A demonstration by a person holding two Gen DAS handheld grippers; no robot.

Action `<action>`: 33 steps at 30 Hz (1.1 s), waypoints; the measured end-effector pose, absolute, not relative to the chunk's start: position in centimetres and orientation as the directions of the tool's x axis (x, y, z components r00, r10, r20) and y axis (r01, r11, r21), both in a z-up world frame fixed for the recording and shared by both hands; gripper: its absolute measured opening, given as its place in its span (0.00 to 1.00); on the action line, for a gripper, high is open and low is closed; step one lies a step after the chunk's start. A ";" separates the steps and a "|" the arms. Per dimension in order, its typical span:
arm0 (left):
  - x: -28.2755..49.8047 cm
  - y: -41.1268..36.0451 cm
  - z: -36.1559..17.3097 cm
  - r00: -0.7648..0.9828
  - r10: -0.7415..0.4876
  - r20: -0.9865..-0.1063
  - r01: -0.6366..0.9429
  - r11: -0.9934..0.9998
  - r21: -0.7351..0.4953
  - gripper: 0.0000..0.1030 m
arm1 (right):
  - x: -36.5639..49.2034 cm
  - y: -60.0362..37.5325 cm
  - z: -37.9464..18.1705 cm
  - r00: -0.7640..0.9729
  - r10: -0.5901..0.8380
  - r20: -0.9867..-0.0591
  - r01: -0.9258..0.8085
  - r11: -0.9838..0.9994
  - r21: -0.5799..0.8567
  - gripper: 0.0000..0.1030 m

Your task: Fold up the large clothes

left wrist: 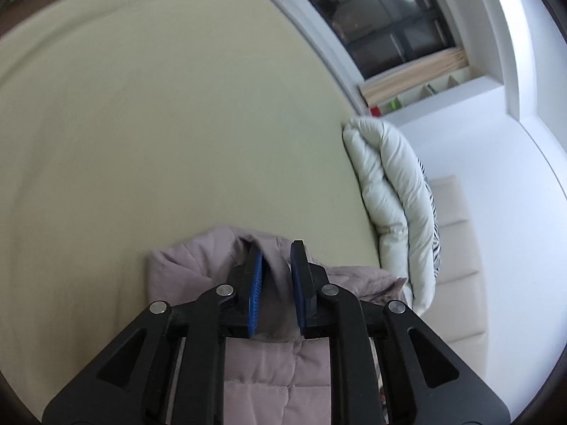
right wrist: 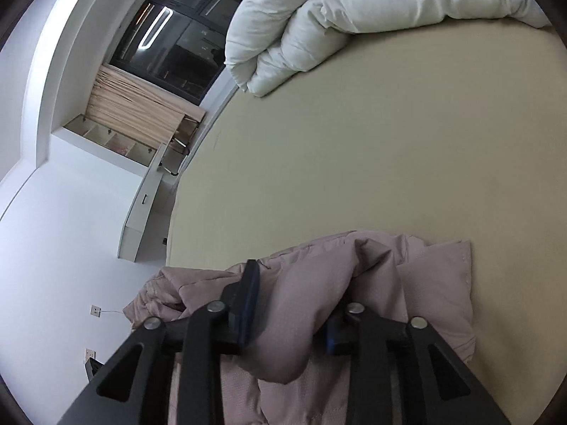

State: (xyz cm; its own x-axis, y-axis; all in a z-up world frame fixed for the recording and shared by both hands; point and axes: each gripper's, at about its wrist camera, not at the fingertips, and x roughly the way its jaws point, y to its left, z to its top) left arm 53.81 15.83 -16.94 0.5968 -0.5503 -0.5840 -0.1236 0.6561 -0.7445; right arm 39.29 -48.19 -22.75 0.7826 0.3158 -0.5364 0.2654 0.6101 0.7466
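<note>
Your left tongs are spread, with a fold of the mauve quilted jacket between the pads but not pinched. Your right tongs are spread around a thick bunch of it. The jacket lies crumpled on the bed, well apart from the white duvet; I judge that folding is hardly begun, all folds remain
</note>
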 end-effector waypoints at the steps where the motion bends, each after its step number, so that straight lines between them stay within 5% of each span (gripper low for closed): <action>1: 53.2 16.4 -16.3 0.627 -0.519 -0.581 -0.121 0.672 -0.730 0.14 | 38.6 -48.1 -22.2 0.791 0.296 -0.536 0.265 0.623 0.735 0.58; 2: 52.4 16.8 -15.2 0.654 -0.483 -0.581 -0.110 0.700 -0.706 0.14 | 37.8 -48.0 -21.4 0.805 0.264 -0.532 0.267 0.640 0.721 0.70; 5: 50.3 14.8 -12.2 0.690 -0.418 -0.591 -0.027 0.801 -0.598 0.14 | 36.0 -46.4 -18.3 0.821 0.184 -0.541 0.253 0.732 0.633 0.80; 6: 49.7 12.9 -11.4 0.695 -0.391 -0.603 0.022 0.850 -0.527 0.14 | 35.9 -45.5 -17.4 0.815 0.184 -0.549 0.236 0.760 0.605 0.77; 8: 48.4 8.7 -10.5 0.689 -0.362 -0.629 0.097 0.905 -0.414 0.14 | 36.4 -41.9 -16.2 0.775 0.241 -0.584 0.153 0.825 0.544 0.47; 10: 48.2 4.0 -11.3 0.665 -0.338 -0.666 0.172 0.937 -0.304 0.14 | 37.5 -36.7 -15.8 0.701 0.278 -0.657 0.057 0.896 0.440 0.40; 20: 50.3 -8.0 -19.3 0.596 -0.217 -0.773 0.276 0.959 -0.057 0.14 | 45.6 -26.9 -20.2 0.608 0.088 -0.789 -0.037 0.996 0.083 0.39; 33: 57.4 -7.9 -26.7 0.573 -0.200 -0.795 0.234 0.969 -0.075 0.14 | 50.8 -30.3 -26.3 0.622 0.180 -0.762 0.008 0.972 0.236 0.40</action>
State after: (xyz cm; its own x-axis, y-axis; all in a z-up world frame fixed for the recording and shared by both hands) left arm 57.44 -7.94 -26.65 0.5731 -0.2003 -0.7946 0.2343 0.9693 -0.0754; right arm 50.79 -30.30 -26.28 0.6224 0.1800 -0.7617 0.0083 0.9716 0.2364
